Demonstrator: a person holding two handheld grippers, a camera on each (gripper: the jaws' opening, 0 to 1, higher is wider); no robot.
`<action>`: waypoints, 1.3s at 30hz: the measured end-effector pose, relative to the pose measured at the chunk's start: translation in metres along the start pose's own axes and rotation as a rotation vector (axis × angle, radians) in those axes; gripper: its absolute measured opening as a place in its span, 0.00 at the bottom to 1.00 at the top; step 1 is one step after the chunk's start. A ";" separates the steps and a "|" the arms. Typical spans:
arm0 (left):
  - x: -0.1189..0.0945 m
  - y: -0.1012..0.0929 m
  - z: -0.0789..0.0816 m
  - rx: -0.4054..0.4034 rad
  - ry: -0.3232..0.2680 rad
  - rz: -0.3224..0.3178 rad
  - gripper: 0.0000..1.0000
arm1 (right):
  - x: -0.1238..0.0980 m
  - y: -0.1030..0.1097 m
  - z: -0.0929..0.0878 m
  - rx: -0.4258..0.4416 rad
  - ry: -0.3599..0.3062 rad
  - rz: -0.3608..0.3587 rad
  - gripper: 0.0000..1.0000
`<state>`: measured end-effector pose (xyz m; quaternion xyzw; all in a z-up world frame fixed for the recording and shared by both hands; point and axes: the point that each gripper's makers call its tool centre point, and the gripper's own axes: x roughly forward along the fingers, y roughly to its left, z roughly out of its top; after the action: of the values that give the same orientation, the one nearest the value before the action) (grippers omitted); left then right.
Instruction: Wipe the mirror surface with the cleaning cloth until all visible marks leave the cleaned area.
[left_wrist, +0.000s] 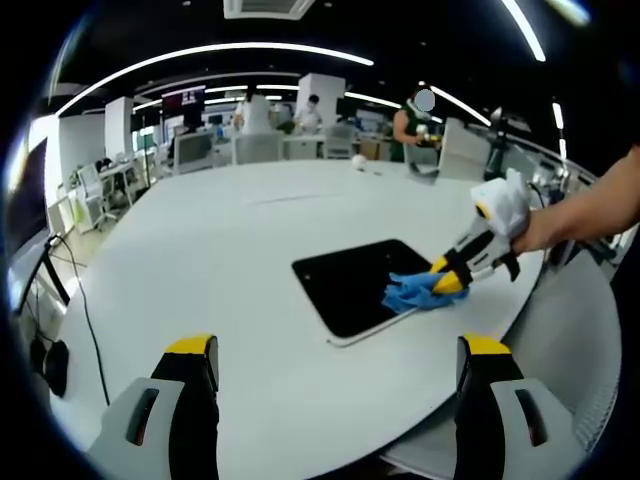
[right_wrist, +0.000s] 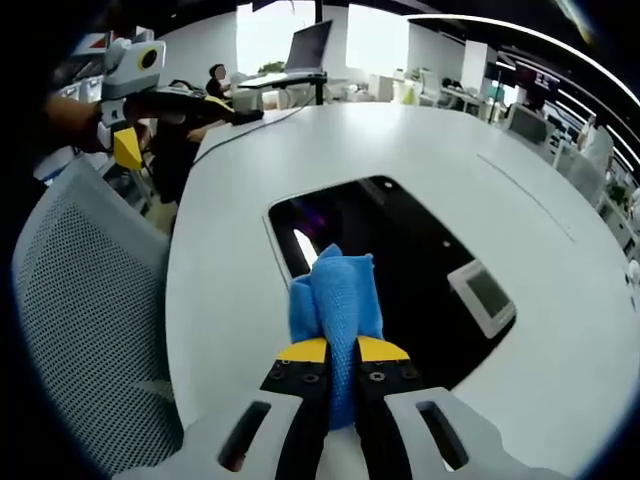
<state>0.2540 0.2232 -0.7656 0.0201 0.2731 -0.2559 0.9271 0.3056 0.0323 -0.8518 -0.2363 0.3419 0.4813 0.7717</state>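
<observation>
Left gripper view: the left gripper (left_wrist: 337, 375) stands low over the near edge of a large white table (left_wrist: 215, 250), its two yellow-tipped jaws spread wide with nothing between them. On the table ahead lies a dark rectangular mirror (left_wrist: 350, 280), flat, with a pale frame along its near edge. The right gripper (left_wrist: 450, 278), held in a white-gloved hand (left_wrist: 505, 205), reaches in from the right and pinches a blue cleaning cloth (left_wrist: 415, 293), which rests on the mirror's right-hand corner near the table edge. Behind the table are office desks, monitors (left_wrist: 192, 150) and two people standing far off. A black cable (left_wrist: 85, 300) hangs past the table's left edge. Right gripper view: the right gripper (right_wrist: 342, 352) has its jaws pressed together on the blue cleaning cloth (right_wrist: 335, 295), the bunched cloth standing up past the yellow tips and touching the near part of the mirror (right_wrist: 400, 260). The glass reflects dark ceiling, a bright streak and a pale square fitting. A grey mesh chair back (right_wrist: 85, 320) sits beside the table at left. The left gripper (right_wrist: 128, 148) shows at upper left, apart from the mirror. A laptop (right_wrist: 305, 48) stands at the table's far end.
</observation>
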 end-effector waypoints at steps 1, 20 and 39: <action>0.000 0.000 0.000 0.000 0.000 0.000 1.00 | 0.000 0.000 -0.001 0.001 0.000 0.001 0.04; 0.002 -0.002 0.001 0.003 0.005 -0.001 1.00 | -0.010 -0.006 -0.011 -0.017 0.000 0.021 0.04; 0.004 -0.005 0.003 0.009 0.011 -0.003 1.00 | -0.020 -0.013 -0.025 -0.028 0.006 0.029 0.04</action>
<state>0.2559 0.2164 -0.7652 0.0255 0.2768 -0.2583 0.9252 0.3040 -0.0024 -0.8524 -0.2434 0.3409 0.4963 0.7604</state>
